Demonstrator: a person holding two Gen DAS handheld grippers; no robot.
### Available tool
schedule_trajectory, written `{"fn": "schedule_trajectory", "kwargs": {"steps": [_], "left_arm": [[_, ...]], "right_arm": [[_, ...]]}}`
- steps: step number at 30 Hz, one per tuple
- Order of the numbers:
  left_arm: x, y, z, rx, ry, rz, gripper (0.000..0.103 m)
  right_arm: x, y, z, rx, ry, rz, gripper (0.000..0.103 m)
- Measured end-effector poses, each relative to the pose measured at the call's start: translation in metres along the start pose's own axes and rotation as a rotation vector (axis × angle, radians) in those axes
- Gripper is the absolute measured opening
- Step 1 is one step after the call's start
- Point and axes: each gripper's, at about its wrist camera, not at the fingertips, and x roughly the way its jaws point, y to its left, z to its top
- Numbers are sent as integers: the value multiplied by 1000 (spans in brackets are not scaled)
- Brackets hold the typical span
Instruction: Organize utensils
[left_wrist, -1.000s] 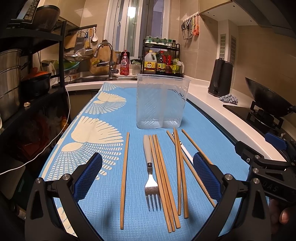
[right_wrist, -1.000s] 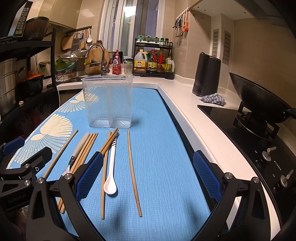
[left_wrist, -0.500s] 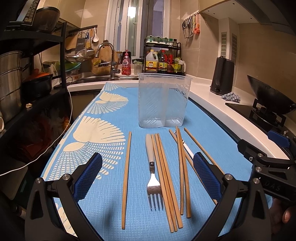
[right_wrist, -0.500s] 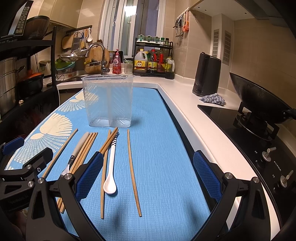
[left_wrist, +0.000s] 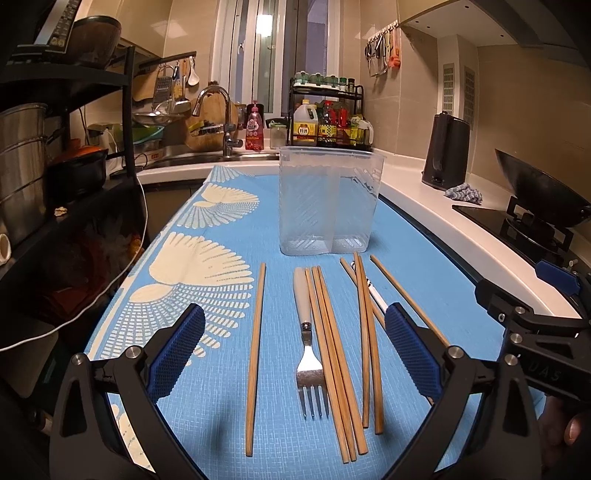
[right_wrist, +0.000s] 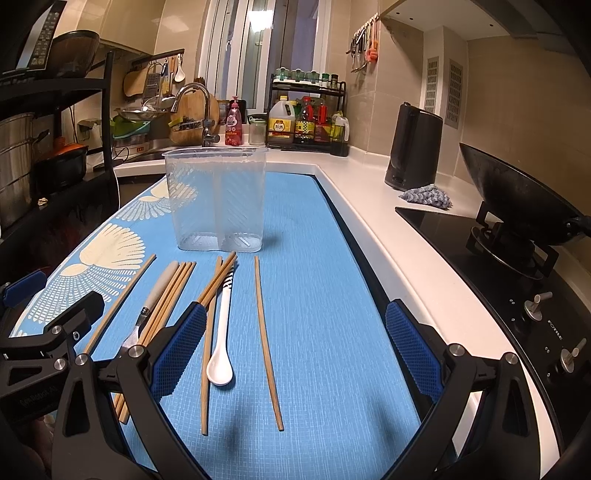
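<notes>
- Blue mat (left_wrist: 229, 417): all utensils lie flat on it, none sorted yet.
- Clear two-compartment holder (left_wrist: 328, 199): upright and empty at 12 o'clock.
- Left gripper (left_wrist: 295, 354): jaws wide apart, holding nothing; advise centring over the fork (left_wrist: 308, 343) handle before closing.
- Right gripper (right_wrist: 295, 350): likewise wide, empty.
- White spoon (right_wrist: 221, 354): at 9 o'clock of the lone chopstick (right_wrist: 267, 343).

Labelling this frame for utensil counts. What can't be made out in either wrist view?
- Spoon: left wrist view shows only a bit of handle; chopsticks and the left gripper finger cover the bowl.
- Fork: right wrist view, tines hidden behind the right gripper finger.
- Container: divider visible, floor detail blurred through plastic.
</notes>
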Motion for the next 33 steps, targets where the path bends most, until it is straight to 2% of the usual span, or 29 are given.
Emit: {"fn": "schedule_trajectory", "kwargs": {"steps": [2,3,7,11,13,16,19,21,23,25,33], "left_arm": [[2,4,-2,-7,21,2,87],[4,7,-3,-11,34,10,85],[19,23,-10,-48,128,48,63],[32,40,-24,-102,233,66,46],[34,47,-31,-127,271,60,41],[34,47,-43,-113,305,55,36],[32,40,-47,-65,298,56,32],[30,36,-49,-44,295,58,24],[29,33,-50,-32,294,49,6],[29,33,-49,-29,295,37,6],[30,32,-48,-33,283,33,6]], "right_arm": [[1,-2,-1,7,5,-16,88],[3,-4,-1,16,15,-11,80],[18,-11,-6,65,107,35,59],[31,-13,-14,102,193,76,55],[37,-10,-19,92,229,73,49],[49,-9,-28,99,301,75,42],[59,-8,-38,104,366,74,33],[64,-8,-43,109,398,76,29],[64,-5,-43,87,389,65,21],[62,-2,-43,78,388,84,9],[61,5,-42,54,379,110,8]]}}
